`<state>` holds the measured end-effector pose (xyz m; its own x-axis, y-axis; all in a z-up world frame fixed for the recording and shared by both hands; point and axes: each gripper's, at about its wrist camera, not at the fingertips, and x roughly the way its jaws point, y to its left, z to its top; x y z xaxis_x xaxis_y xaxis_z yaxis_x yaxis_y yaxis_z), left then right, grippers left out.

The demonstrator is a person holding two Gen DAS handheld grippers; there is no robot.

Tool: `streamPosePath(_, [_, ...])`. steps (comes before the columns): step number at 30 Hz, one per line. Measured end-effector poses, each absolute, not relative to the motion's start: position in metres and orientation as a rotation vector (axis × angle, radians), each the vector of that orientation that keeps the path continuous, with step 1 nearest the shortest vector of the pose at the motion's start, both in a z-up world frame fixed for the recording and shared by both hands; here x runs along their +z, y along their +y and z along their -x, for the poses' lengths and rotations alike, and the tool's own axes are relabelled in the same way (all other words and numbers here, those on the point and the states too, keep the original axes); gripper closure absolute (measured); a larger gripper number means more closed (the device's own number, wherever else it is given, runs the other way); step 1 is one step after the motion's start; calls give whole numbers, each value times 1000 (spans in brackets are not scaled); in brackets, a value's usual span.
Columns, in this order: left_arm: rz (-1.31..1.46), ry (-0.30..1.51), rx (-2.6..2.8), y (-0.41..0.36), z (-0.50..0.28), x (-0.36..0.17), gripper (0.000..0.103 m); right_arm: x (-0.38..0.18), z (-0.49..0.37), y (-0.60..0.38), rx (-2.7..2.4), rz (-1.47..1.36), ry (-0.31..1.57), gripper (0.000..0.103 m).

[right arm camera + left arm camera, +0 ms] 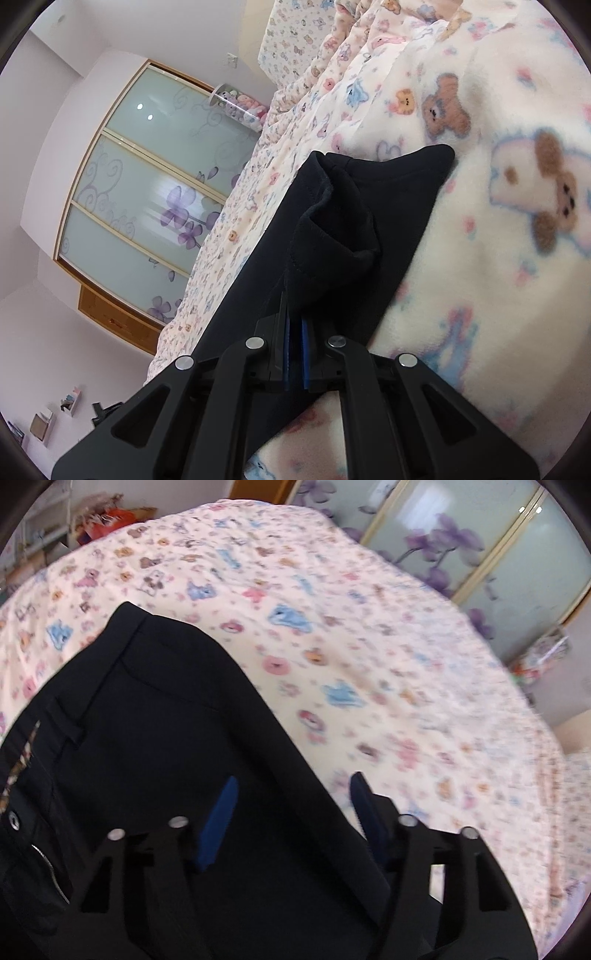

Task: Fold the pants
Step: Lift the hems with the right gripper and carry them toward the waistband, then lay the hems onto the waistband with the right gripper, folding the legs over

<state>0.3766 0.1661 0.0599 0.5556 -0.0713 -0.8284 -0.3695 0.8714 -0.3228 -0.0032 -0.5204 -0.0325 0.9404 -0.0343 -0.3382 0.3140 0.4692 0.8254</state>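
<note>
Black pants (155, 738) lie on a bed, spread over a fleece blanket (369, 646) printed with teddy bears and small animals in pink, blue and brown. In the left wrist view the waist end fills the lower left, with the waistband, a belt loop, a metal button (14, 818) and part of the zipper showing near the left edge; a strip of patterned lining peeks out at the waistband. The left gripper (291, 812) hangs over this end with its jaws spread wide, one blue-padded finger above the dark cloth and the other over the pants' edge where it meets the blanket; nothing is held between them.

In the right wrist view a leg of the pants (369, 229) runs along the blanket toward its hem, which ends well short of the blanket's bunched far edge. The right gripper (294, 332) has its jaws drawn nearly together, pinching a raised fold of the dark cloth between the blue pads, so that the fabric stands up in a crumpled peak just ahead of the fingers.

Beyond the bed stands a wardrobe (147, 177) with frosted sliding doors painted with purple flowers and framed in pale wood. A clear tube of soft toys (240, 107) sits near the bed's far corner.
</note>
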Motion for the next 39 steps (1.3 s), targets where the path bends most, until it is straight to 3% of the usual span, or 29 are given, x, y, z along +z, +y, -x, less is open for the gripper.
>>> streamPosePath(3, [466,1016,236,167,-383,47,62,-33,2,-522,-206,-1068,288,98])
streamPosePath(5, [484,1018,223,168,-382,42,91,-34,2,-523,-200,-1067,287,98])
streamPosePath(8, [527,974,209,171,-371,41,95,-34,2,-523,-197,-1068,282,98])
streamPosePath(23, [568,748,31,205,-219,117,96,24,-14,-539,-100,-1062,249,98])
streamPosePath(29, [542,727,22,200,-190,124,96,59,-62,-562,-81,-1089,274,98])
streamPosePath(34, [548,660,9,200,-148,125,96,96,-52,-570,-17,-1047,165,98])
streamPosePath(39, [575,660,-12,201,-89,87,95,30,-16,-583,-169,-1069,377,98])
